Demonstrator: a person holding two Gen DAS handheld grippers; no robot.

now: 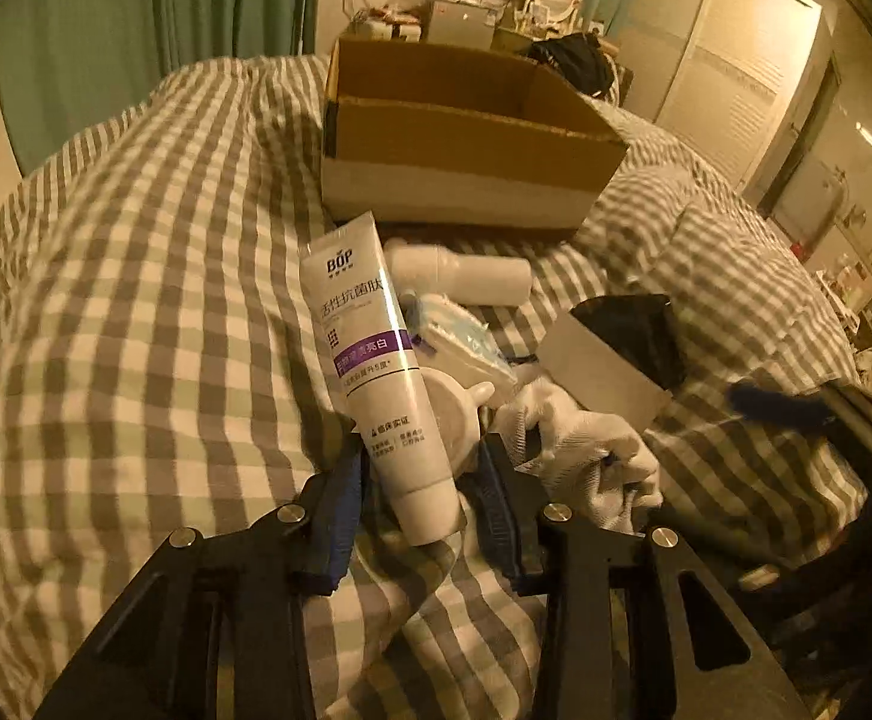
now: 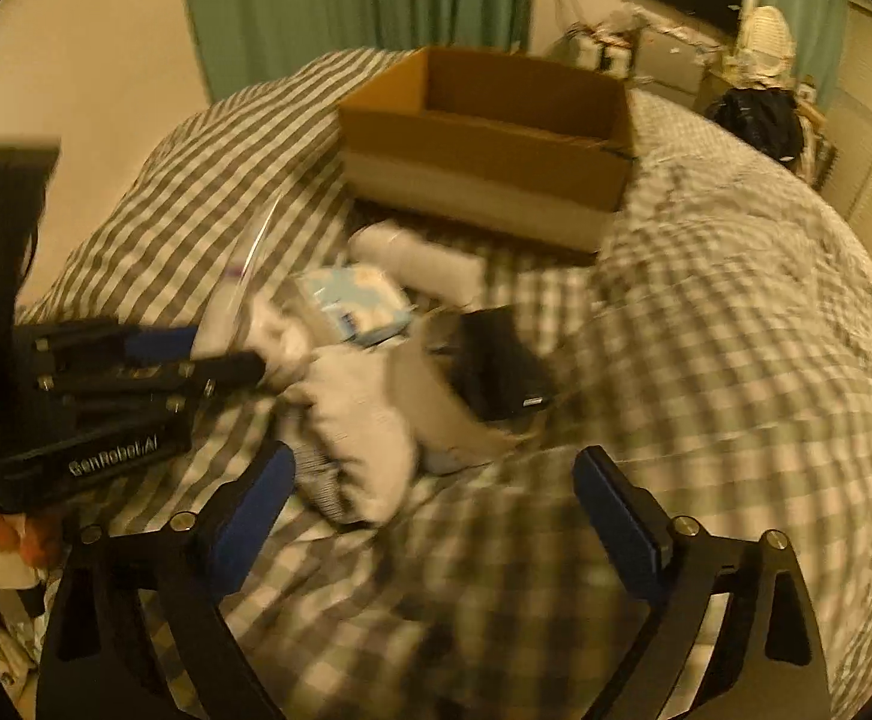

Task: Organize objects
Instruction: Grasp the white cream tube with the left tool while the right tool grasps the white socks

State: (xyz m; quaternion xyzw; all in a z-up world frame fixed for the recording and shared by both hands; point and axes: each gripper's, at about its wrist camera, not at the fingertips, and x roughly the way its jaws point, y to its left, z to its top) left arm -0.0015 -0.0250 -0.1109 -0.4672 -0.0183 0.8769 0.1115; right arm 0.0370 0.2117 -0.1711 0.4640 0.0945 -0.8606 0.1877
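On a bed (image 1: 136,300) covered in grey-and-white check, the left gripper (image 1: 421,492) has its blue-padded fingers (image 1: 340,516) drawn narrow around the cap end of a white toothpaste tube (image 1: 370,354). The left pad touches the tube; whether the right one presses it I cannot tell. The tube slants up and away toward an open cardboard box (image 1: 466,144) at the far side of the bed. Just right of the tube lie a white bottle (image 1: 466,276) on its side, a blue-and-white packet (image 1: 460,342), a crumpled white cloth (image 1: 580,432) and a dark pouch (image 1: 634,330). The right gripper (image 2: 436,510) hangs with its fingers (image 2: 250,510) wide and nothing in them, above the near edge of the cloth.
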